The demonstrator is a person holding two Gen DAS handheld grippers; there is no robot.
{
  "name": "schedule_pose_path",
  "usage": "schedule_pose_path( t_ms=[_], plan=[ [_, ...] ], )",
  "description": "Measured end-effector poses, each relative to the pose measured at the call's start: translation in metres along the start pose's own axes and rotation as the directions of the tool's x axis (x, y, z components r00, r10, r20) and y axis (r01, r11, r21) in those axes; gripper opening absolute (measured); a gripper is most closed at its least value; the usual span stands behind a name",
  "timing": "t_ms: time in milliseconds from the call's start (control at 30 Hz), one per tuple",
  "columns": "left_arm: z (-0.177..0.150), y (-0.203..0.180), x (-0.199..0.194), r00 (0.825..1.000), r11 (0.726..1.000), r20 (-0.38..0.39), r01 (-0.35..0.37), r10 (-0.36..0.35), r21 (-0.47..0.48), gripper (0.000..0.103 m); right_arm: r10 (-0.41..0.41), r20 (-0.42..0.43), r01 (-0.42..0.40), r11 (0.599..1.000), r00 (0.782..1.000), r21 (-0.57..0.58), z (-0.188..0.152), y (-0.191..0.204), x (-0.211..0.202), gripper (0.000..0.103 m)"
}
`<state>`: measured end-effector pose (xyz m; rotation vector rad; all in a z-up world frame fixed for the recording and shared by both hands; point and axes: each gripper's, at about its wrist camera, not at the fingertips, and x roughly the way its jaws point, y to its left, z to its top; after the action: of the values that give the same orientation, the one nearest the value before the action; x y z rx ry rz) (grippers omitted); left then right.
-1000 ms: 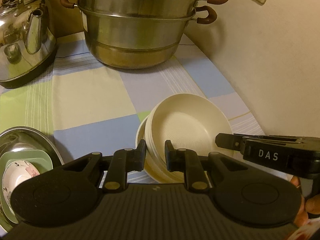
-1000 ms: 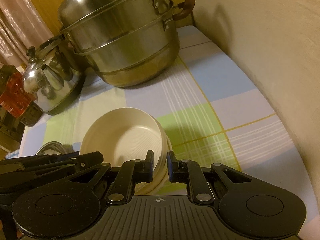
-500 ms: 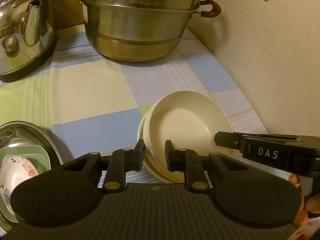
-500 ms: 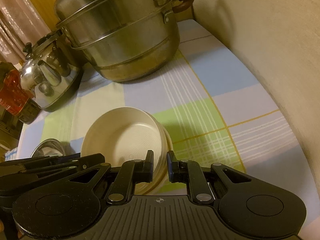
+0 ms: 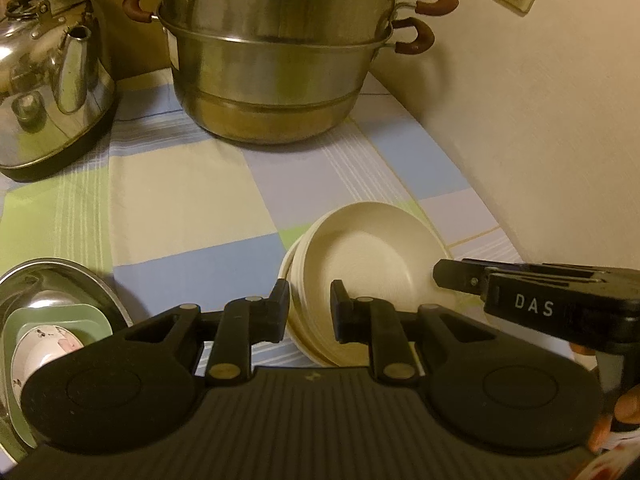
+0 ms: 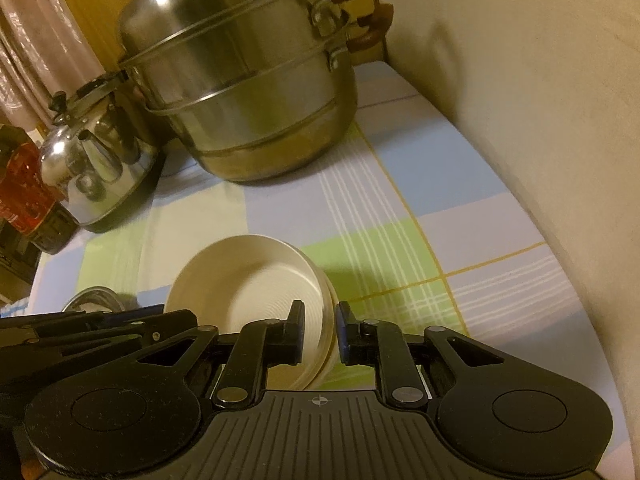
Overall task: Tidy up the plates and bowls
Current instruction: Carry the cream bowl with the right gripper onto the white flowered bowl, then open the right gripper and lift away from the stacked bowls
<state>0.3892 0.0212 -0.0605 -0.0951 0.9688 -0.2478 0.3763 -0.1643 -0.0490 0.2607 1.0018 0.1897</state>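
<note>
cream plates (image 5: pixel 360 264) sit as a small nested stack on the checked tablecloth (image 5: pixel 188 200), near the wall, in front of the big steel steamer pot (image 5: pixel 276 60). the stack leans, its hollow turned up toward the left camera.

both tools point steeply down at the stack from opposite sides. the left gripper (image 5: pixel 310 310) has its two black fingers on either side of the near rim of the stack, with a narrow gap; whether the pads press the rim i cannot tell. the right gripper (image 6: pixel 319 330) stands astride the right rim of the stack; its jaws have just been opening, the rim is between them, and a little space shows beside the right finger, so the pads do not seem to press.

compared with one second ago, the right fingers stand a bit wider apart, and the stack lies in almost the same place on the cloth.

at the left edge a steel basin (image 5: pixel 60 276) holds a green dish (image 5: pixel 56 316), and in this dish sits a white patterned bowl (image 5: pixel 40 352). a shiny kettle (image 5: pixel 48 84) stands left of the pot.
</note>
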Motion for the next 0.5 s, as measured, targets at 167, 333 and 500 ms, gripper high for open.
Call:
schedule_pose_path(
  t_ms=[167, 333, 500],
  plan=[
    [-0.002, -0.002, -0.018, 1.000, 1.000, 0.026, -0.007, 0.007, 0.007, 0.020, 0.012, 0.028, -0.012, 1.000, 1.000, 0.001, -0.003, 0.000, -0.015, 0.036],
    [-0.014, -0.005, -0.042, 0.999, 1.000, 0.037, -0.014, 0.013, 0.026, 0.021, 0.041, 0.050, -0.041, 0.999, 0.998, 0.002, -0.012, 0.001, -0.038, 0.038],
    [-0.036, -0.009, -0.069, 0.999, 0.998, 0.041, -0.029, 0.027, 0.047, 0.025, 0.079, 0.072, -0.079, 0.997, 0.994, -0.015, -0.028, 0.004, -0.065, 0.042]
  ],
)
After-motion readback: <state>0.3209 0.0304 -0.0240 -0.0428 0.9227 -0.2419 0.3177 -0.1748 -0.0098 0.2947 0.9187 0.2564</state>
